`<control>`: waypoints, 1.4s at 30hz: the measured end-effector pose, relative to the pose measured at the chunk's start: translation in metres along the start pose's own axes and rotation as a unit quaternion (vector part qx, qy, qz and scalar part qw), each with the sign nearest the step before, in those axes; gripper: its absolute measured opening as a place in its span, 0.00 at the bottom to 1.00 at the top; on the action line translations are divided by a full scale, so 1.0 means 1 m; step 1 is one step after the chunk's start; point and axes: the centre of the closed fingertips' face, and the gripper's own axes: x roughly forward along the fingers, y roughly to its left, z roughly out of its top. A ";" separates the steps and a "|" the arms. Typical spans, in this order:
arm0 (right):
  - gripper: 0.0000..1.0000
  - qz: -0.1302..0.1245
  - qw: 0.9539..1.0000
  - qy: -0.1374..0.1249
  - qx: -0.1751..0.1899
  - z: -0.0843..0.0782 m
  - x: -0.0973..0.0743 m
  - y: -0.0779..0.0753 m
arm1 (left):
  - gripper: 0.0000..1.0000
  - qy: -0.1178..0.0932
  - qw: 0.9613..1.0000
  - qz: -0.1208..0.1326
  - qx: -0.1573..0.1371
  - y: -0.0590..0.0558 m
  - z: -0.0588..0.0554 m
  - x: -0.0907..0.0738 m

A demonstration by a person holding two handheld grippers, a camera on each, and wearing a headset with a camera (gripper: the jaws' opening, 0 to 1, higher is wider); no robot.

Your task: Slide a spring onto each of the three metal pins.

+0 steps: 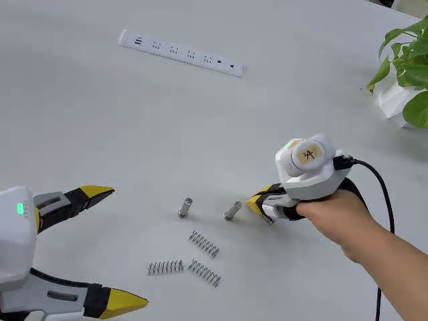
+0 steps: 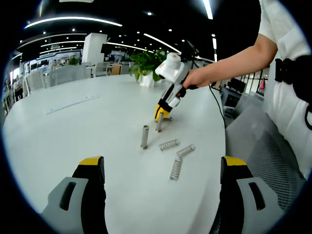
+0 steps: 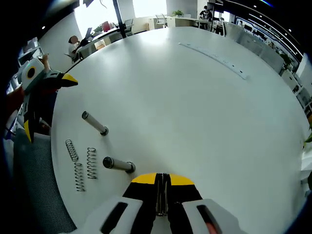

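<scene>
A: Springs, where are they?
B: The three springs point(image 1: 204, 243) lie flat and loose on the table point(image 1: 100, 134), near one another, none on a pin. They sit on the person's side of the two standing pins.
A: And the pins?
B: The left pin point(image 1: 185, 207) and the middle pin point(image 1: 233, 210) stand upright, apart from each other. A third pin point(image 3: 161, 197) seems to be with the right gripper point(image 1: 263, 210). It's a thin metal rod, small in the head view, so I say probably.
A: So that gripper is closed?
B: Yes. A hand point(image 1: 338, 217) holds it, and its jaws are pressed together on the rod, tips low at the table just right of the middle pin.
A: The other one?
B: The left gripper point(image 1: 127, 247) has its jaws spread wide, holding nothing, left of the springs.
A: Anything else?
B: A power strip point(image 1: 180, 52) at the far side, and a potted plant point(image 1: 404, 60) at the right.
</scene>
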 end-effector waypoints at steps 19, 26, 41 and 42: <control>0.05 0.016 0.999 0.027 -0.016 0.001 0.002 0.001 | 0.98 -0.002 1.000 0.002 -0.005 0.001 -0.001 0.000; 0.05 0.021 0.999 0.037 -0.027 0.000 0.003 0.002 | 0.98 -0.003 1.000 0.003 -0.007 0.001 -0.001 0.001; 0.06 0.030 0.996 0.067 -0.059 -0.002 0.007 0.001 | 0.98 -0.001 1.000 0.002 -0.011 0.001 -0.004 0.001; 0.06 0.031 0.995 0.070 -0.060 -0.002 0.007 0.001 | 0.98 -0.001 1.000 0.002 -0.011 0.000 -0.004 0.001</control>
